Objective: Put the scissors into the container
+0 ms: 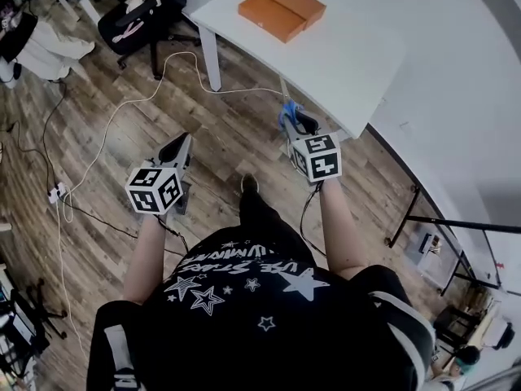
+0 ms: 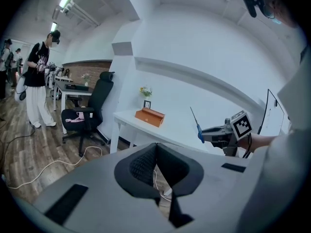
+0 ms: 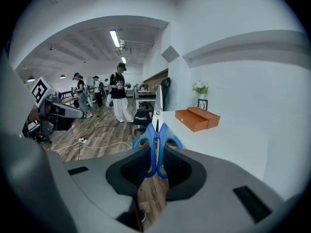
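While the left tongs hang closed on nothing, the right tongs are clamped on the 2 blue handle loops of the scissors. The closed blades stand up past the jaw tips, well short of the orange container on the white counter. The scissors are judged light and rigid, with smooth plastic loops that could swivel in a pinch, so a hold across both loops, as here, should keep the point steady.

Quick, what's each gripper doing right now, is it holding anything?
Left gripper: closed, nothing between its jaws.
Right gripper: closed on the blue-handled scissors.
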A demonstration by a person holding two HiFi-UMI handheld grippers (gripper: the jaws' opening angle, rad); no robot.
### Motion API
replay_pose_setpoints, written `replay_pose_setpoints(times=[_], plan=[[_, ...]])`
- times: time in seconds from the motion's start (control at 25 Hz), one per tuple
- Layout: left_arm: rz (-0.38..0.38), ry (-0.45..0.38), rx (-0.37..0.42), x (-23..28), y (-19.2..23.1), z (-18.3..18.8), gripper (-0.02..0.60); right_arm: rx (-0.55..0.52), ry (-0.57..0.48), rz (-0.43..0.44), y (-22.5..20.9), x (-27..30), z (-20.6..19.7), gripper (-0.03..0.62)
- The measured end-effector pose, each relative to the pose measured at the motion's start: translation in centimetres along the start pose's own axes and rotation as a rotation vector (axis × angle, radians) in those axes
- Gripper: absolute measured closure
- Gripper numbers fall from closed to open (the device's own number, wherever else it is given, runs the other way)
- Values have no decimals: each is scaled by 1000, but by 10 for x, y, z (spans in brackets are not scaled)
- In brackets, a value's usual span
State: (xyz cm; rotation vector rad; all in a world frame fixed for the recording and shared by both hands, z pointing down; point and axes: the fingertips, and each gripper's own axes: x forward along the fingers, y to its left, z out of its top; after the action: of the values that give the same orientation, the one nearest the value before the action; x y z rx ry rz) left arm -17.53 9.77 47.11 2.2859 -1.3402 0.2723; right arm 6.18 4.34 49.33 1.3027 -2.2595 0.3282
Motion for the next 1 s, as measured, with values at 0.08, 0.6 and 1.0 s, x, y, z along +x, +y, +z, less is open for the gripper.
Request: replay_pose_setpoints(times=[0.08,0.6,1.0], plan=[[-5,2,7,26,2,15,563,0,0,3,-21,19,12,494],[-16,3,16,164,18,88,563,8,4,10,-135,102,53,494],[-65,12,29,224,-1,106,562,22,9,17,-177,127,58,494]])
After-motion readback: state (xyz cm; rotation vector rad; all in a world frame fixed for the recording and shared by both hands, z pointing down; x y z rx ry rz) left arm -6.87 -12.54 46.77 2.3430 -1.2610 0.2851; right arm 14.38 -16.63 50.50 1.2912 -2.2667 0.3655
